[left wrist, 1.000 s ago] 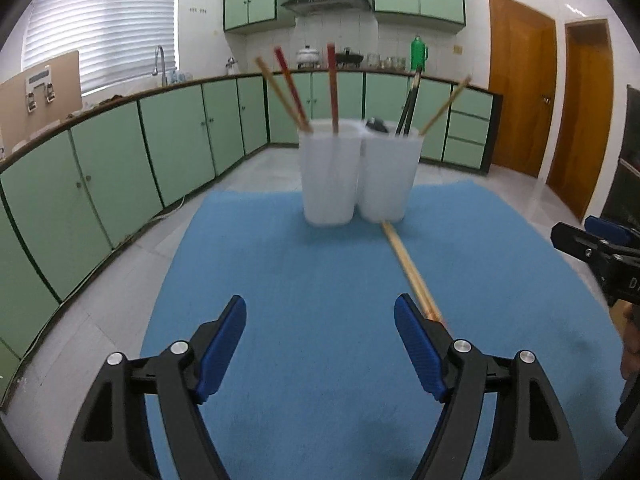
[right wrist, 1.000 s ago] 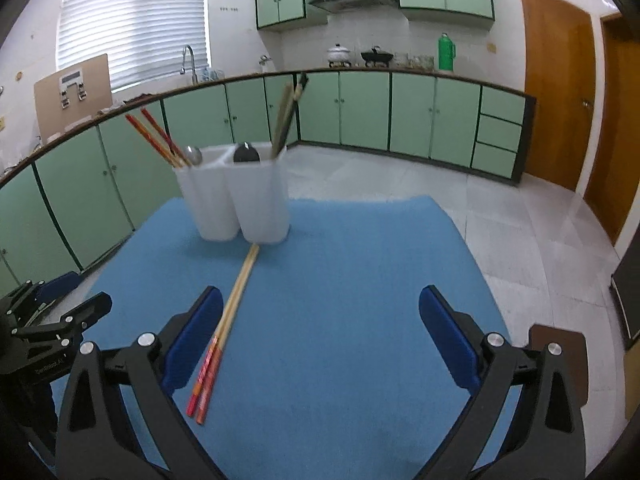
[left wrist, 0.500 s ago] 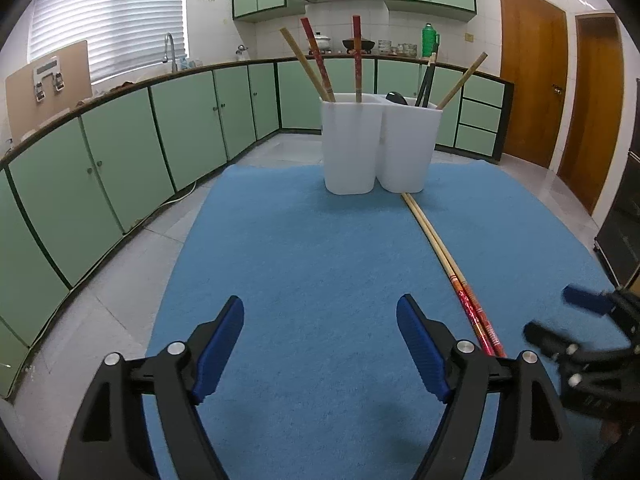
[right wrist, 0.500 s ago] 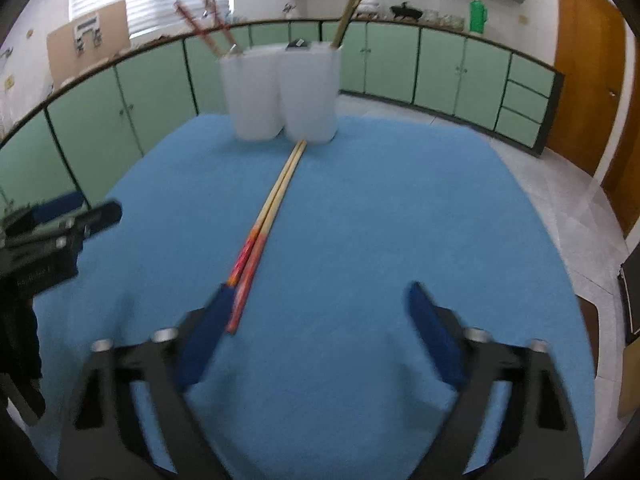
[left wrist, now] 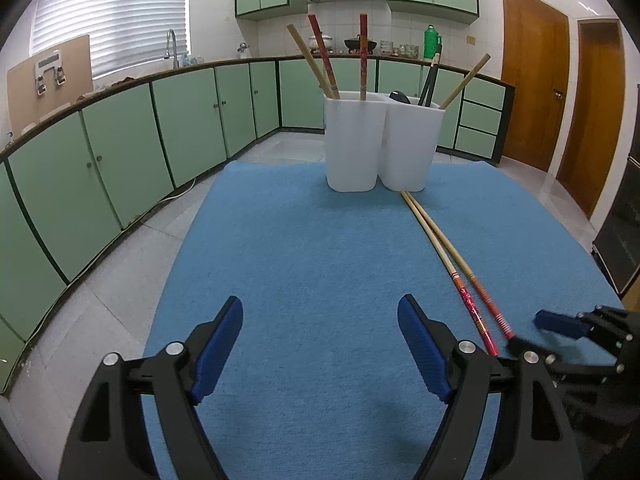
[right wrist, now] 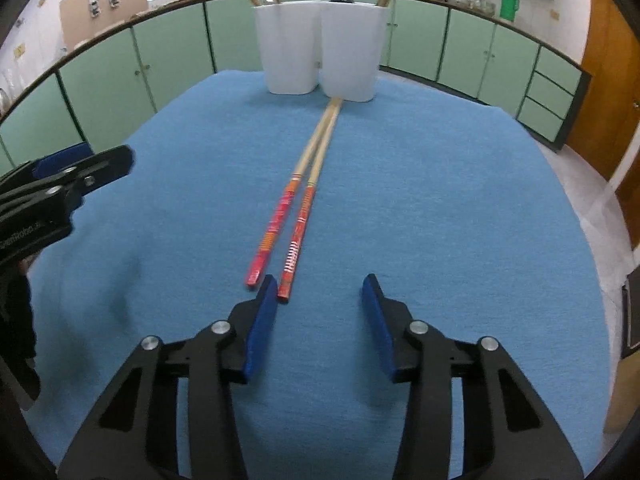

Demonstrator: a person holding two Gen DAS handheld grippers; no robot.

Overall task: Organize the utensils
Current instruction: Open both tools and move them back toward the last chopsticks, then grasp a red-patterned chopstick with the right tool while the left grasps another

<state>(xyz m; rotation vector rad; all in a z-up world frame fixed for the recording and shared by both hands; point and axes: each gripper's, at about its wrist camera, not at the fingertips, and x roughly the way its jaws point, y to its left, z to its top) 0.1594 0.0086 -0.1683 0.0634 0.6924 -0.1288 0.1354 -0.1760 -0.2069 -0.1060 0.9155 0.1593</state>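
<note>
Two long chopsticks with red patterned ends lie side by side on the blue mat, tips touching the white two-part utensil holder. The holder stands at the mat's far edge with several chopsticks and dark utensils upright in it. My right gripper is open, low over the mat, its left finger beside the chopsticks' red ends. It shows at the right in the left wrist view. My left gripper is open and empty, left of the chopsticks; it appears at the left of the right wrist view.
Green kitchen cabinets curve round the room behind the table. Two wooden doors stand at the right. The mat's edges drop to a tiled floor on the left.
My right gripper has moved forward and down to the chopsticks' red ends and narrowed its opening. My left gripper has pulled back from the holder. The chopsticks have not moved.
</note>
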